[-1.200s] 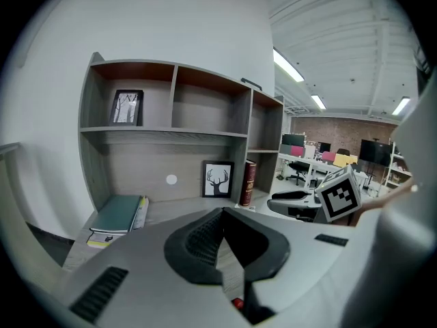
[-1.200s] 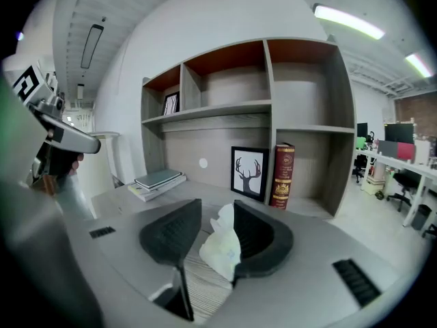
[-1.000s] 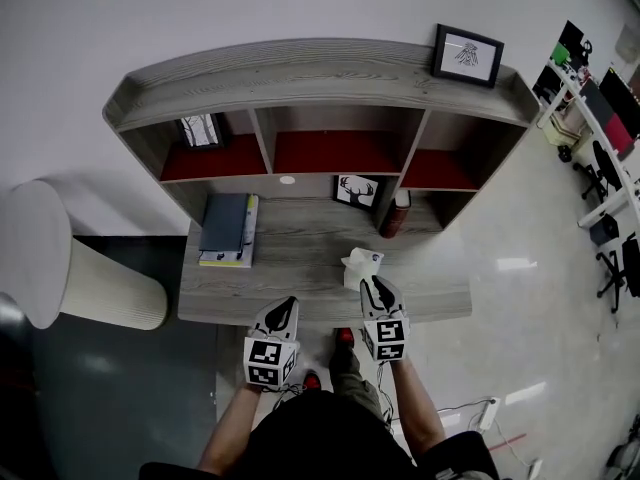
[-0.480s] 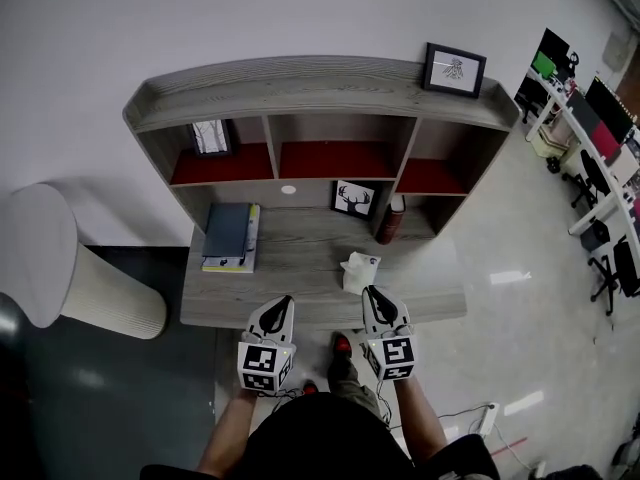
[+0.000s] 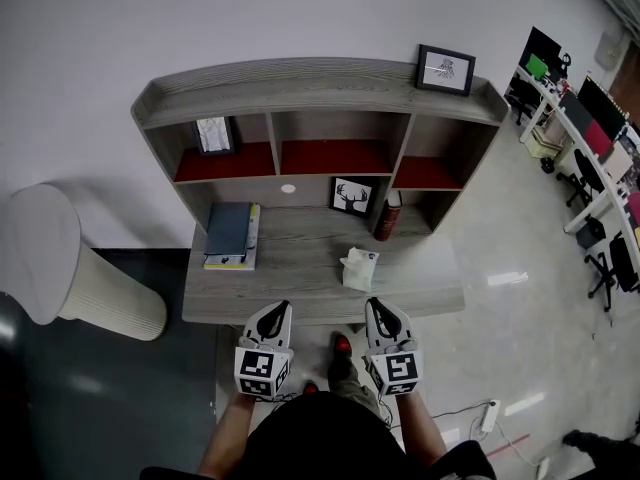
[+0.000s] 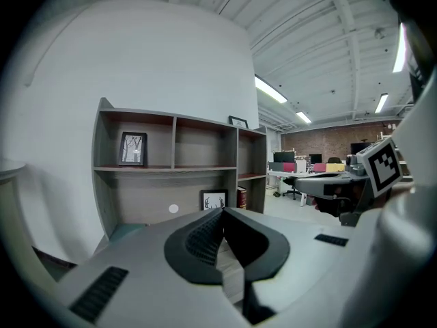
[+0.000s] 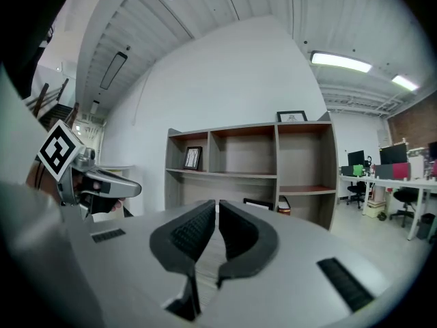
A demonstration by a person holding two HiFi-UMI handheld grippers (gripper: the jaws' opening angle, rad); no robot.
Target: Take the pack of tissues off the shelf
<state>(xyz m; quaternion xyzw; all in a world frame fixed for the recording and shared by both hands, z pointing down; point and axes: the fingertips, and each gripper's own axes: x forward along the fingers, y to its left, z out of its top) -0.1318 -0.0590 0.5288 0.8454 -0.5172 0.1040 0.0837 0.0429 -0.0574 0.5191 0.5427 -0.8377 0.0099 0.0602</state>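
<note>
The white pack of tissues (image 5: 358, 267) lies on the grey desk surface (image 5: 300, 288) below the shelf compartments, right of centre, with no gripper touching it. My right gripper (image 5: 377, 305) hovers at the desk's front edge just short of the pack, jaws together and nothing between them; in the right gripper view the right gripper (image 7: 216, 203) faces the shelf. My left gripper (image 5: 279, 308) hangs beside it at the same edge, also shut and empty. The left gripper view has the left gripper (image 6: 222, 214) with its pads meeting in front of the shelf.
A stack of books (image 5: 228, 233) lies at the desk's left. A deer picture (image 5: 353, 196) and a dark red book (image 5: 387, 216) stand at the back. Framed pictures sit on the shelf top (image 5: 446, 69) and in the left compartment (image 5: 213, 134). A white ribbed cylinder (image 5: 60, 268) stands left.
My right gripper was at the tissue pack a second ago; it has drawn back toward the person and its jaws have come together. The pack stays on the desk.
</note>
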